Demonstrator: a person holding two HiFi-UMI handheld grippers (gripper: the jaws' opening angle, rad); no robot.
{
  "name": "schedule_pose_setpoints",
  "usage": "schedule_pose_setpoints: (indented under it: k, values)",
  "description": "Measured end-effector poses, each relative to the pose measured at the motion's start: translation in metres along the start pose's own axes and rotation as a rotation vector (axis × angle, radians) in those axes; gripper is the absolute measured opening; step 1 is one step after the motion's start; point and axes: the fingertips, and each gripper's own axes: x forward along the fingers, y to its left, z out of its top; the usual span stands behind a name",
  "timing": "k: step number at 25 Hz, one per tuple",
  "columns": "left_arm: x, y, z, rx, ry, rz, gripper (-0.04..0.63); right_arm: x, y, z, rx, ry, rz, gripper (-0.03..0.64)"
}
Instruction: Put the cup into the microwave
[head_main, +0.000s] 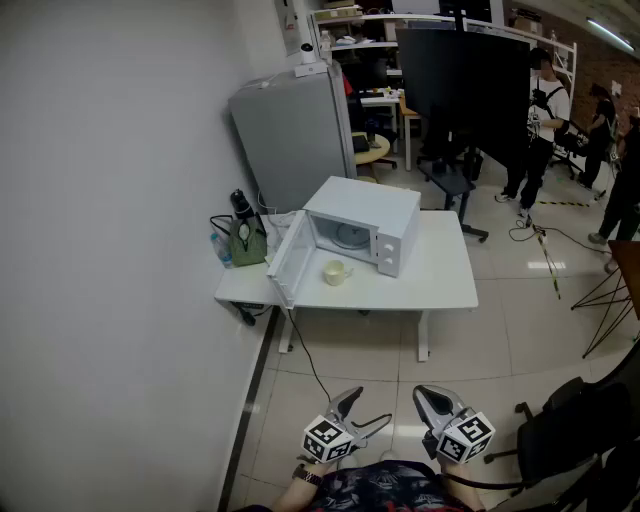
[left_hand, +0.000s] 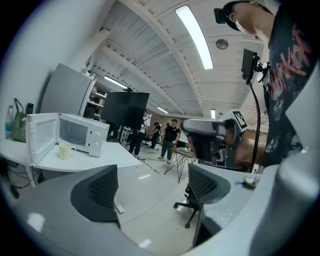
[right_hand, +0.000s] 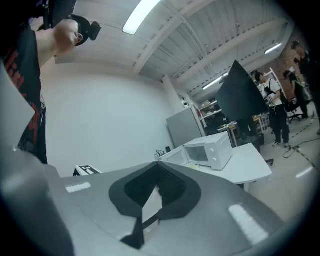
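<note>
**Head view: cup on the table before the open microwave, both grippers well back**

The small pale cream cup (head_main: 336, 271), with a side handle, stands upright on the white rectangular table (head_main: 440, 275). It is just outside the boxy white microwave (head_main: 385, 215), in front of the open cavity. The microwave's door (head_main: 289, 258) is swung wide open on the cup's left, so the cup sits in the angle between door and cavity.

Past the door, at the table's left end by the wall, a green bag (head_main: 247, 243) stands with a clear plastic bottle (head_main: 221, 250) beside it. Behind the table rises a tall grey fridge (head_main: 295, 140). To its right are a big black screen (head_main: 465, 85) and a black office chair (head_main: 450, 183), with several people (head_main: 540, 125) standing further off.

Between the table and the grippers lies light tiled floor (head_main: 500, 340). A thin black cable (head_main: 308, 355) drops from the table's left side and crosses the floor towards the grippers.

The left gripper (head_main: 362, 412) is low in the picture, well apart from the table. In the left gripper view its jaws are spread wide, with only floor and a distant chair showing between them. The right gripper (head_main: 428, 395) is just beside it. In the right gripper view its jaws are pressed together, pad against pad, with nothing between them.
</note>
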Motion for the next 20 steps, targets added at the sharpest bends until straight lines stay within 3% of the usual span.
schedule_pose_setpoints:
  k: [7, 13, 16, 20]
  values:
    - [0.020, 0.030, 0.006, 0.056, 0.071, -0.011, 0.434, 0.020, -0.013, 0.003, 0.044, -0.088, 0.036, 0.000]
    - [0.040, 0.020, 0.004, 0.067, 0.065, 0.025, 0.430, 0.018, -0.047, -0.019, 0.081, -0.042, 0.052, 0.000]
    - [0.033, 0.020, -0.006, 0.045, 0.104, 0.032, 0.428, 0.032, -0.054, -0.028, 0.117, -0.013, 0.068, 0.000]
    - [0.023, 0.035, -0.031, -0.045, 0.142, 0.046, 0.425, 0.054, -0.050, -0.038, 0.145, 0.018, 0.090, 0.000]
